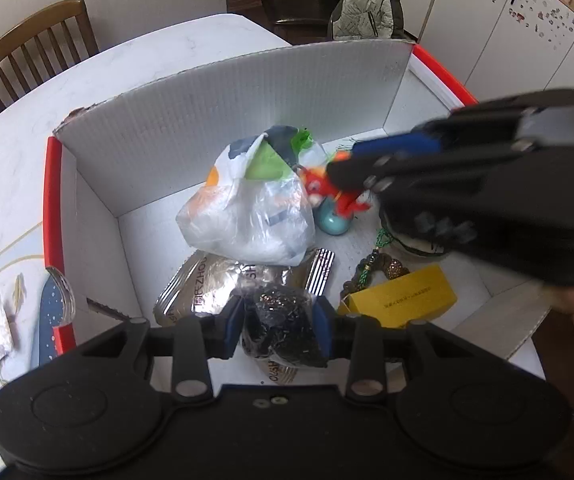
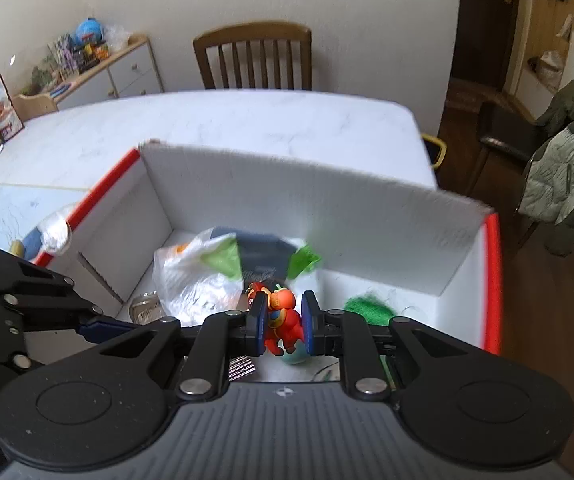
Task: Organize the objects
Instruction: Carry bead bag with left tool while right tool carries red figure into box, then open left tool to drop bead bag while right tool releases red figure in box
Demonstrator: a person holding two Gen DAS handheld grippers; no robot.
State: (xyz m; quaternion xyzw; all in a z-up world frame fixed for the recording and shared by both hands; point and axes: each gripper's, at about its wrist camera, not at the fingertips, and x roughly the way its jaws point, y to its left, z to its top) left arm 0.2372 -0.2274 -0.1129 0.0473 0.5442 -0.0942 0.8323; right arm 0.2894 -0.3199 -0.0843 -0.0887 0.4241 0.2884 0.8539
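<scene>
Left wrist view
Left gripper (image 1: 278, 322): fingers pinching a dark glittery packet (image 1: 283, 320), held over a silver foil pouch (image 1: 203, 288) on the box floor.
Box (image 1: 215, 96): white, red-edged, on a white table (image 1: 159, 52).
Contents: plastic bag (image 1: 247, 216) mid-floor; yellow carton (image 1: 403, 298) and bead string (image 1: 367, 272) to its right.

Right wrist view
Right gripper (image 2: 283, 322): pads clamped on a red toy figure (image 2: 283, 316), inside the box, above a teal ball (image 2: 295, 356), just right of the plastic bag.
Green tuft (image 2: 369, 308): near the right wall.
</scene>
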